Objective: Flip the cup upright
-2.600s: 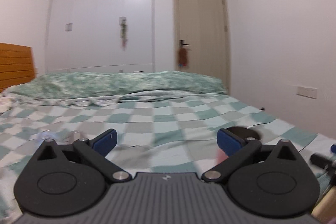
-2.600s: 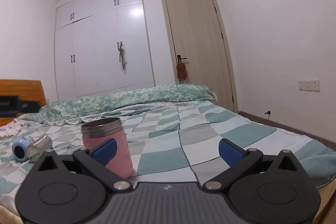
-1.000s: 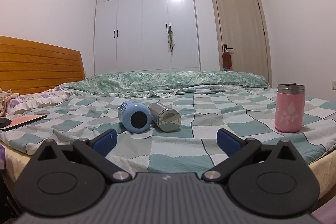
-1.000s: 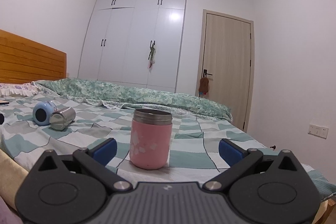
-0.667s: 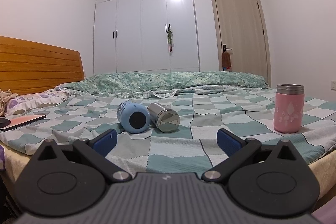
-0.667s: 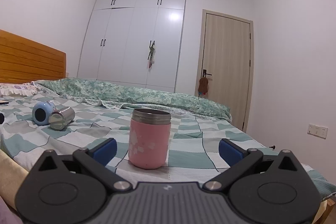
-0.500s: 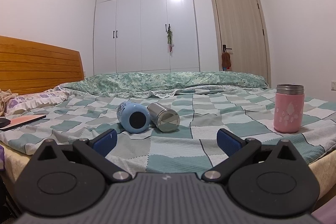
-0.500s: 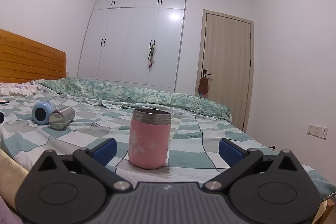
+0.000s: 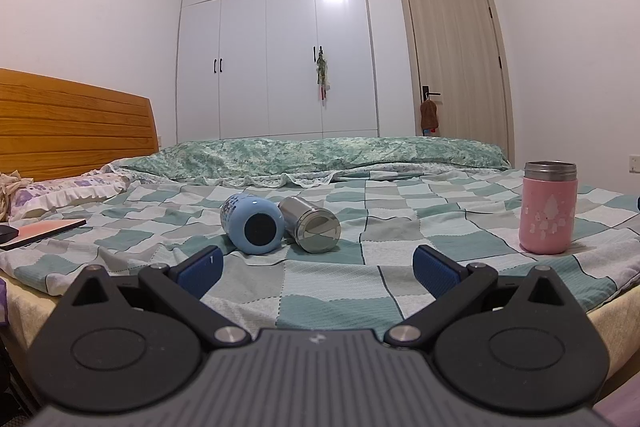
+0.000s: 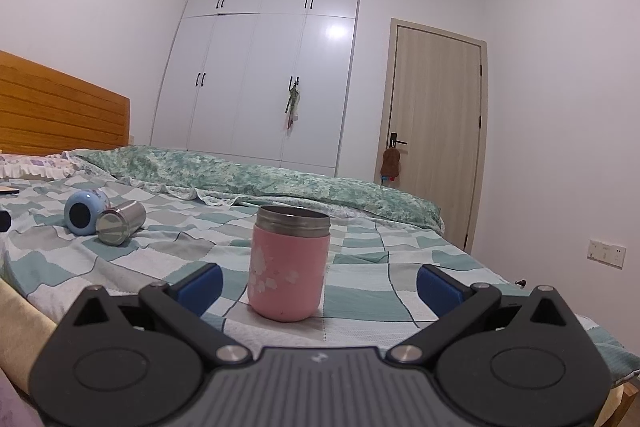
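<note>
A pink cup (image 10: 289, 264) with a steel rim stands upright on the checked bedspread, just beyond my open, empty right gripper (image 10: 319, 285). It also shows at the right of the left wrist view (image 9: 548, 213). A blue cup (image 9: 253, 224) and a steel cup (image 9: 310, 224) lie on their sides, touching, bases toward me, a little beyond my open, empty left gripper (image 9: 316, 267). They also show at the left of the right wrist view, the blue cup (image 10: 85, 211) and the steel cup (image 10: 120, 221).
The bed (image 9: 400, 291) has a wooden headboard (image 9: 72, 125) at the left, a pillow (image 9: 68, 189) and a folded green quilt (image 9: 320, 157) at the back. A flat pink book (image 9: 40, 231) lies at the left edge. Wardrobe and door stand behind.
Since 2.6 s ago both grippers drew back from the bed and the left swung left to face the lying cups. In the last second nothing has visibly moved.
</note>
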Motion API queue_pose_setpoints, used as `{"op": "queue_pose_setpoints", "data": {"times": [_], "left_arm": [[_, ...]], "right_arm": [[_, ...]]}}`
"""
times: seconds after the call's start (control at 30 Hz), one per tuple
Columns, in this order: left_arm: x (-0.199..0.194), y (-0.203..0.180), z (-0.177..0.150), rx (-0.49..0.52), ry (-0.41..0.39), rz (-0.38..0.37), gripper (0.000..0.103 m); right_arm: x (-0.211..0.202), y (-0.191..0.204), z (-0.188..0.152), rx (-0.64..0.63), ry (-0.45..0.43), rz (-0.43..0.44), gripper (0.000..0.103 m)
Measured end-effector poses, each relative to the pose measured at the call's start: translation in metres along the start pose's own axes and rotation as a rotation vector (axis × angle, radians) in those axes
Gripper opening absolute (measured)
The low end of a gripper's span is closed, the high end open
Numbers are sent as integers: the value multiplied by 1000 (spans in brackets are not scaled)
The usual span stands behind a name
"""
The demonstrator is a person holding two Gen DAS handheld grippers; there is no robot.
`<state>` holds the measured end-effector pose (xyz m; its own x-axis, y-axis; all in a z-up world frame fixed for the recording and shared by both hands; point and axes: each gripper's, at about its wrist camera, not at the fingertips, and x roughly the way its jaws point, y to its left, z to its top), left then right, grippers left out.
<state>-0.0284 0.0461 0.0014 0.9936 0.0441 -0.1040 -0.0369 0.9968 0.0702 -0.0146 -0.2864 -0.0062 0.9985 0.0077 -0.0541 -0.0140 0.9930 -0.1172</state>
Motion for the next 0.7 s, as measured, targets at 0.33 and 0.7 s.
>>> {"op": "queue_pose_setpoints", "data": {"times": [0.33,0.7], "left_arm": [[0,0,0,0,0,0,103],[2,-2,1,-1,6,-9,103]], "right_arm": [[0,0,0,-2,1,0,103],[-1,0,-1,-8,3,4,103]]}}
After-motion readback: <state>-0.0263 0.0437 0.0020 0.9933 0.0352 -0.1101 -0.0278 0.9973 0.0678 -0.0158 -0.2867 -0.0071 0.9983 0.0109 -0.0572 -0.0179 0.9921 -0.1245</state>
